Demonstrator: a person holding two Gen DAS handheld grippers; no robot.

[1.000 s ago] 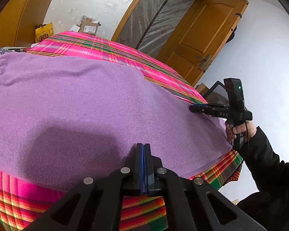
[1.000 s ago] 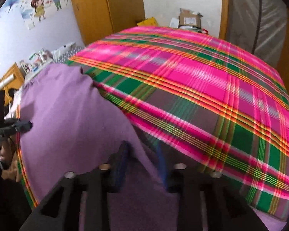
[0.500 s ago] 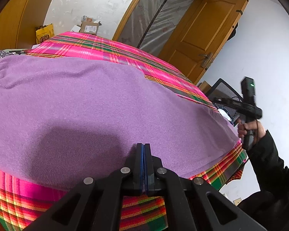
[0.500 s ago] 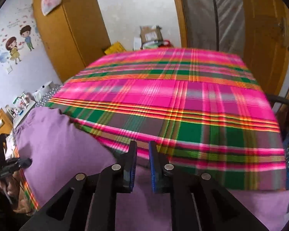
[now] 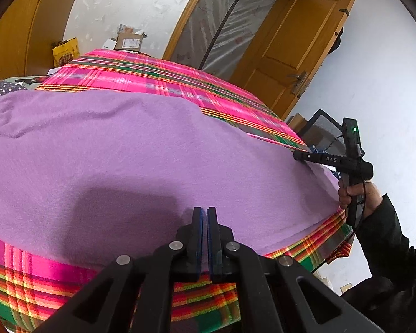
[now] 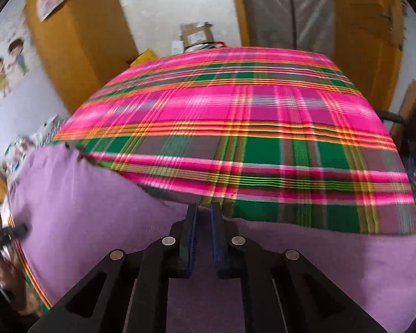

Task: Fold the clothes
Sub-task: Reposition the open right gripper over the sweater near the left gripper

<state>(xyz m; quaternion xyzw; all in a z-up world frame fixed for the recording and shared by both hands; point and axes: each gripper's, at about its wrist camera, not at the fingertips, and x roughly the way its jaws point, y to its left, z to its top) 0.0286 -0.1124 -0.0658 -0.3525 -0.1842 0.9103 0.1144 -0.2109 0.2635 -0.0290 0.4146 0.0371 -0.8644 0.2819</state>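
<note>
While the left gripper point(image 5: 203, 213) keeps its jaws pressed shut just over the near edge of the purple garment point(image 5: 141, 161), whether any cloth is pinched between them cannot be told. That garment lies spread flat over the near part of a bed covered by a pink, green and orange plaid sheet point(image 6: 235, 127). Its left end runs out of frame in the left wrist view.

At the garment's right edge, the right gripper point(image 6: 203, 212) shows a narrow gap between its jaws with no cloth in it, after opening a little. White letters on its body seem to read "DAS". A hand point(image 5: 355, 194) in a dark sleeve holds its handle. The right wrist view is blurred, so fine detail there is lost.

Beyond the bed's far edge, a cardboard box point(image 5: 129, 41) with a white label, too small to read, and a yellow bag point(image 5: 65, 54) with unreadable print stand by the wall; what they hold cannot be seen. A wooden door point(image 5: 299, 52) stands open beside a plastic-covered doorway point(image 5: 222, 25). A cartoon sticker point(image 6: 5, 69) marks the left wall.
</note>
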